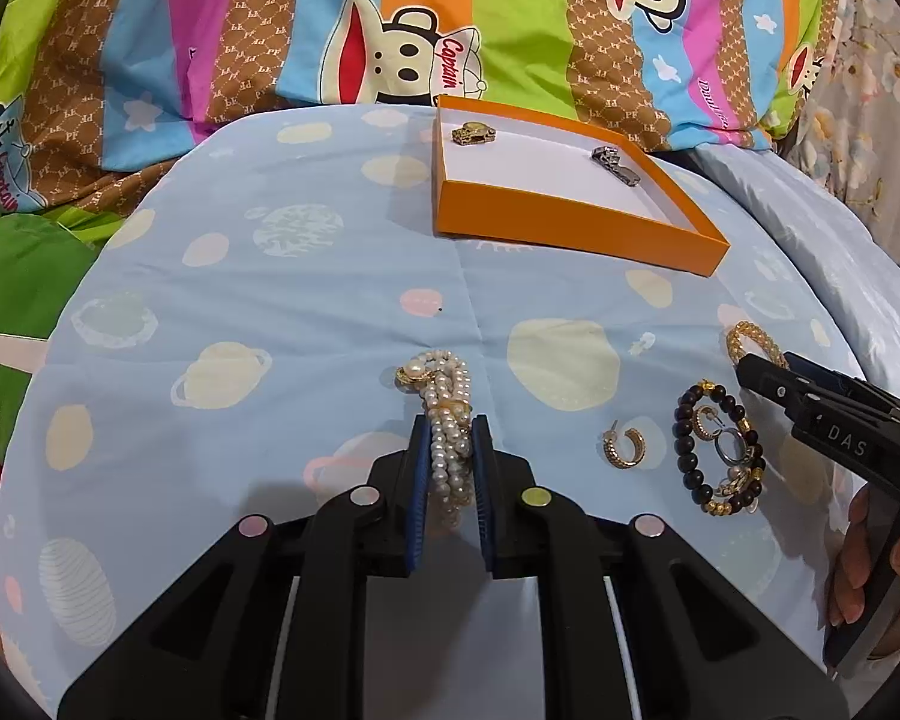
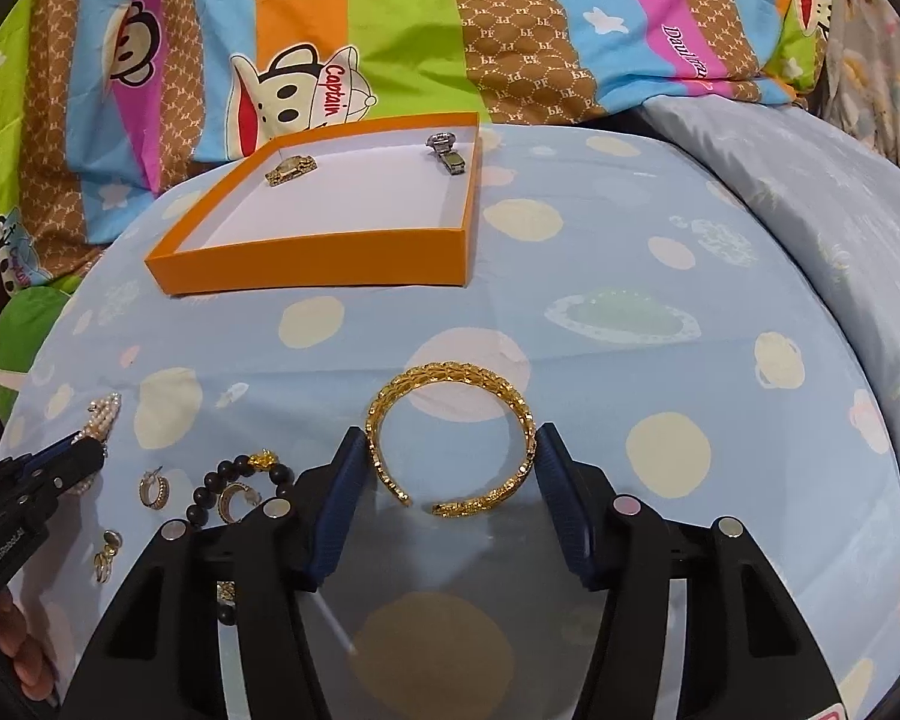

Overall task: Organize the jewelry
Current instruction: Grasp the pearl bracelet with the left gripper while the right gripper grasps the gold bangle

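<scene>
**Two bracelets bracketed, tray waiting ahead**

Pale blue bedding [image 1: 330, 276] printed with planets carries everything, with a bright striped cartoon quilt [image 1: 330, 30] bunched behind it. Near the far side of the blue cloth sits the orange tray [image 1: 570, 228], its white floor mostly bare, a gold watch [image 1: 473, 133] and a silver watch [image 1: 615, 165] lying toward its back corners.

The left gripper [image 1: 450, 438] has its blue pads drawn close on either side of the pearl bracelet [image 1: 444, 414], which lies with its long axis running straight ahead between them; it looks pinched, though still down on the cloth. The tray is ahead and a little to the right of it.

The right gripper [image 2: 450, 450] stands wide apart around the gold cuff bangle [image 2: 450, 438], pads just beside its outer edges, the bangle's gap facing the camera. From here the tray lies ahead and left.

Between the two grippers lie the dark bead bracelet [image 1: 717, 450] and a loose hoop earring [image 1: 624, 447]. Open cloth stretches from both grippers to the tray's near wall, so, in my judgement, a lift and forward carry over the low rim should meet no obstacle.
</scene>
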The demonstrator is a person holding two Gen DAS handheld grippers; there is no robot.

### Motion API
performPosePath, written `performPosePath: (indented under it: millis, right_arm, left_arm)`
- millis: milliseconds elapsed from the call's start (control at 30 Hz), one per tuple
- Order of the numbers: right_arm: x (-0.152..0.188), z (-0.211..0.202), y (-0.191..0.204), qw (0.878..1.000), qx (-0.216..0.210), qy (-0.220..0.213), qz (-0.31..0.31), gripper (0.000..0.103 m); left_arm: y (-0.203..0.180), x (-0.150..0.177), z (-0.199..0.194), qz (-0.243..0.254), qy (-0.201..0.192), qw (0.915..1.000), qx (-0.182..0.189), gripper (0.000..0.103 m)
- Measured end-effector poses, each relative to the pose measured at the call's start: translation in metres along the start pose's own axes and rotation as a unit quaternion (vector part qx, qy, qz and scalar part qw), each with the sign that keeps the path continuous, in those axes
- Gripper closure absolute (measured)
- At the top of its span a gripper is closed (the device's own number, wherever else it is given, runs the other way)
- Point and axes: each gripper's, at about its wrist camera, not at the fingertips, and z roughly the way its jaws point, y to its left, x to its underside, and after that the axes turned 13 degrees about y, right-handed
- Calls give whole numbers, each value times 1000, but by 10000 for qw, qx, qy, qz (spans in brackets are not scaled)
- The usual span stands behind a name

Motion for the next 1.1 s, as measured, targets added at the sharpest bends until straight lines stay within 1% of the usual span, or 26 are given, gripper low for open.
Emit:
performPosePath:
  millis: [200, 333, 433, 567, 667, 733, 800, 867, 900, 933, 1000, 1100]
  right_arm:
    - [1, -6, -5, 9998, -132, -141, 102, 47]
    - [1, -9, -6, 9996, -158, -225, 119, 47]
    - [2, -12, -6, 9994, -100, -308, 103, 47]
    - [2, -20, -6, 9990, -149, -404, 96, 47]
    - [-6, -36, -9, 9978, -426, -498, 124, 47]
    - [-18, -47, -5, 9976, -339, -610, -14, 47]
    - [-36, -57, -2, 9968, -274, -739, -120, 47]
    - [-57, -61, 2, 9960, -316, -805, -204, 47]
    - [-67, -59, 3, 9959, -343, -814, -212, 47]
    - [-76, -56, 4, 9959, -389, -790, -225, 47]
    - [-97, -43, 6, 9961, -499, -709, -181, 47]
    - [-122, -19, 7, 9963, -693, -499, -100, 47]
  left_arm:
    - [-2, 0, -2, 15, -28, 9999, 97, 91]
    - [-4, 1, -6, 77, -125, 9997, 193, 91]
    - [-6, 2, -11, 125, -242, 9994, 223, 91]
    - [-6, 0, -16, 130, -271, 9992, 262, 91]
    - [-3, -8, -27, 66, -337, 9986, 401, 91]
    - [-2, -20, -39, 118, -453, 9982, 361, 91]
    - [-3, -39, -51, 235, -605, 9975, 272, 91]
    - [-7, -59, -57, 357, -730, 9965, 188, 91]
    - [-9, -67, -58, 384, -768, 9962, 150, 91]
    - [-11, -83, -56, 385, -801, 9960, 115, 91]
    - [-13, -103, -50, 388, -799, 9959, 181, 91]
    - [-18, -133, -31, 371, -784, 9959, 242, 91]
